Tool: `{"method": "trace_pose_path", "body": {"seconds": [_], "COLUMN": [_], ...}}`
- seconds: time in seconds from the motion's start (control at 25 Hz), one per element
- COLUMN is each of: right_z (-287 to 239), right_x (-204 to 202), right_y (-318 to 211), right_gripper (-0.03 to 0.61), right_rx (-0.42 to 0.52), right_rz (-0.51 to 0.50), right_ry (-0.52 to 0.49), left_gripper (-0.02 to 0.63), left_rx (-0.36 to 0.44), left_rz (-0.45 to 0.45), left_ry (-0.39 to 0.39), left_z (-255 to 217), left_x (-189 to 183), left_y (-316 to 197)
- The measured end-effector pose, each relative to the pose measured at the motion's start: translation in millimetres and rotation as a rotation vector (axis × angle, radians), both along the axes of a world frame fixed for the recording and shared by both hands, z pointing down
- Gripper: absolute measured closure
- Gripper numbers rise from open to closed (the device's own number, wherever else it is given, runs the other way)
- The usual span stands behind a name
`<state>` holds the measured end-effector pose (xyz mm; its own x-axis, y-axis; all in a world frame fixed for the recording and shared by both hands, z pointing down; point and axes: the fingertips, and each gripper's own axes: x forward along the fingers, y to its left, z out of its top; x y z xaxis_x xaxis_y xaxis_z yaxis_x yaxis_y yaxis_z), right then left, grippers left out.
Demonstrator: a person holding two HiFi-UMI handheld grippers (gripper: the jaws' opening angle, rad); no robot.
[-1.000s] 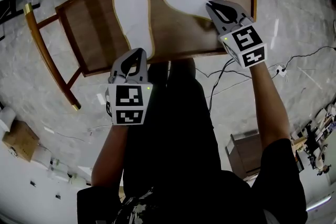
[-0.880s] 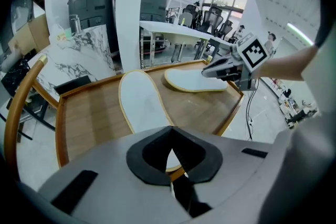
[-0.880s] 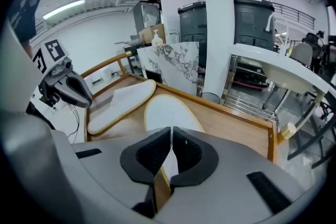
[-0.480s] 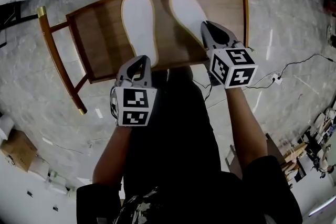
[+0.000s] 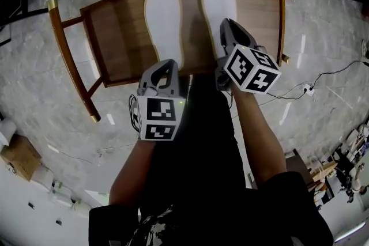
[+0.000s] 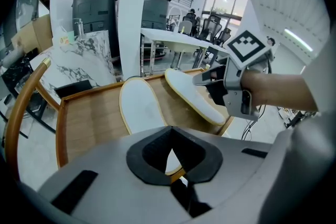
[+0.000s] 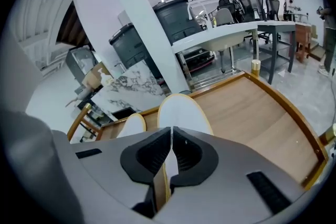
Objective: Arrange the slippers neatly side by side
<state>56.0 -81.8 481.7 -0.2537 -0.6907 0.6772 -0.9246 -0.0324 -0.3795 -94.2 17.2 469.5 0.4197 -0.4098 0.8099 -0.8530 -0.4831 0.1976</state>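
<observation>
Since the earlier frame the right slipper (image 5: 218,8) has been swinging out of a slant, its toe then aimed far-left at its partner. It is now lying almost parallel to the left slipper (image 5: 164,17), both toes pointing to the far edge of the wooden surface (image 5: 118,37).

The right hand-held gripper (image 5: 228,25) is showing a different face of its marker cube than before, having rolled over. It is clenching the heel of the right slipper, with the tan rim of the sole running between its pads. In the left gripper view that slipper is sitting tilted, its heel end apparently raised off the wood.

The left hand-held gripper (image 5: 169,64) is clenched tight with nothing visibly between its pads. Its tips are resting at the heel of the left slipper by the near edge; whether they are pressing on it cannot be told. The left slipper is lying flat, left of centre.

For the task, the turning appears largely done: only a narrow strip of wood is separating the pair, the right toe reaching slightly farther. What is remaining, on this reading, is lowering the right slipper flat and letting go.
</observation>
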Motion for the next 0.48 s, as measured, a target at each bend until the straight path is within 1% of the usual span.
{"method": "trace_pose_path", "body": {"seconds": [0.2, 0.32, 0.36, 0.44, 0.48], "right_z": [7.8, 10.6, 11.5, 14.1, 16.0], "right_x": [-10.5, -11.2, -10.6, -9.1, -8.2], "right_y": [0.0, 1.6, 1.4, 0.6, 0.4], "right_gripper": [0.569, 0.568, 0.560, 0.520, 0.520], "right_rx": [0.024, 0.037, 0.040, 0.040, 0.035], "right_rz": [-0.076, -0.129, -0.146, -0.171, -0.177], "right_ry": [0.010, 0.064, 0.088, 0.126, 0.138], "left_gripper": [0.611, 0.611, 0.611, 0.611, 0.611], "left_rx": [-0.009, -0.013, -0.013, -0.013, -0.014], "left_rz": [-0.003, -0.009, -0.009, -0.008, -0.008], "left_ry": [-0.002, -0.005, -0.006, -0.009, -0.010], "left_z": [4.1, 5.4, 5.4, 5.3, 5.3], "left_x": [-2.8, -4.5, -4.4, -3.9, -3.9], "left_y": [4.3, 5.4, 5.4, 5.3, 5.4]}}
